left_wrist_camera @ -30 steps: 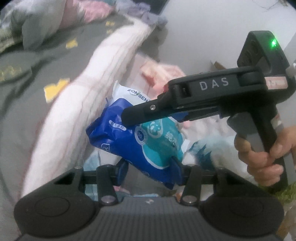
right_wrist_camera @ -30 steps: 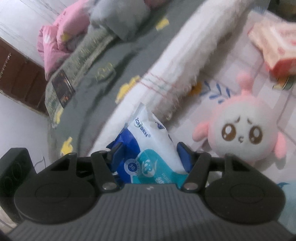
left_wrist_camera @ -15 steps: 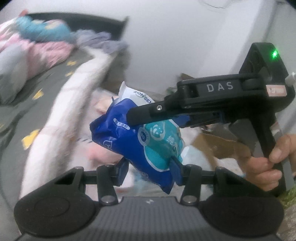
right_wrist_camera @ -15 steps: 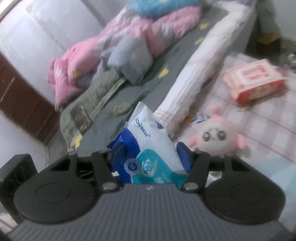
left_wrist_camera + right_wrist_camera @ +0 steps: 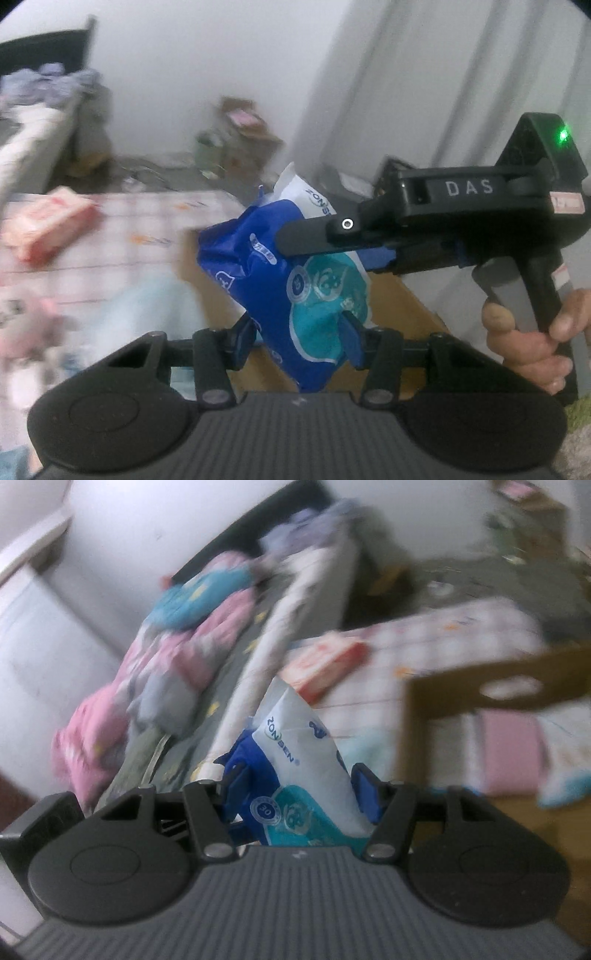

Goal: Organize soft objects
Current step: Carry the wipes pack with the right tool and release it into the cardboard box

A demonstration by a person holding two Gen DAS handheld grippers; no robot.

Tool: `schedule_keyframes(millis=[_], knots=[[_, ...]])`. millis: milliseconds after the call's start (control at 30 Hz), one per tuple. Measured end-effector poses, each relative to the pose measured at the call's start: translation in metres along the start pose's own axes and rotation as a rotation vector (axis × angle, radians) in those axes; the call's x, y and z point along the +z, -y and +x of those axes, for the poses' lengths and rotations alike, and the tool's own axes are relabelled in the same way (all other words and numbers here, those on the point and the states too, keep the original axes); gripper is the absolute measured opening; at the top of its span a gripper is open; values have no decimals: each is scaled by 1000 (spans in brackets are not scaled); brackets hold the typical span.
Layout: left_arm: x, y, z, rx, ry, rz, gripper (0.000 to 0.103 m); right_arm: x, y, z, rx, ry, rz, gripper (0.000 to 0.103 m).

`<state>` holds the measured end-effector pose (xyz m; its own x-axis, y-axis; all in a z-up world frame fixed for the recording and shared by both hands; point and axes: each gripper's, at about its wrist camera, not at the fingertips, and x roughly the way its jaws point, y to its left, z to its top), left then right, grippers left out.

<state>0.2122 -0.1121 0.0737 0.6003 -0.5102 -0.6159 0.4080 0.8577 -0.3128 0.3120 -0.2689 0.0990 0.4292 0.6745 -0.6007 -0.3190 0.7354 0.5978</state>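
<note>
Both my grippers clamp the same blue-and-white wipes pack (image 5: 295,291): the left gripper (image 5: 299,338) pinches its lower end, and the right gripper (image 5: 299,788) grips it from three o'clock in the left view. I hold the pack in the air above a cardboard box (image 5: 476,686), with a pink pack (image 5: 325,664) on the checked mat (image 5: 443,635) at twelve o'clock.

Wipes pack (image 5: 291,280) between both claws

Background's mostly motion smear: the pink pack (image 5: 44,223) and plush toy (image 5: 35,325) on the left are mush, cardboard box (image 5: 491,690) contents unreadable, wipes pack (image 5: 295,291) small print illegible.
</note>
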Motion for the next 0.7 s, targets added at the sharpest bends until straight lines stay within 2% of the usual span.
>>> schedule_keyframes(millis=[133, 267, 300, 367, 533, 600, 700], knots=[[-2, 22, 43, -26, -89, 31, 49, -17, 65, -27, -24, 25, 147, 60], [-8, 16, 76, 11, -160, 53, 50, -39, 126, -25, 1, 0, 310, 60], [-10, 15, 79, 26, -162, 59, 53, -44, 137, -19, 4, -13, 342, 60], [-15, 12, 78, 45, -150, 69, 57, -53, 157, -2, -14, -48, 390, 61], [-12, 3, 60, 57, -113, 63, 60, -80, 200, 49, -138, -180, 443, 61], [-15, -2, 46, 68, -95, 61, 60, -86, 209, 58, -198, -201, 434, 60], [-17, -15, 29, 77, -74, 49, 62, -93, 210, 61, -202, -208, 422, 60]])
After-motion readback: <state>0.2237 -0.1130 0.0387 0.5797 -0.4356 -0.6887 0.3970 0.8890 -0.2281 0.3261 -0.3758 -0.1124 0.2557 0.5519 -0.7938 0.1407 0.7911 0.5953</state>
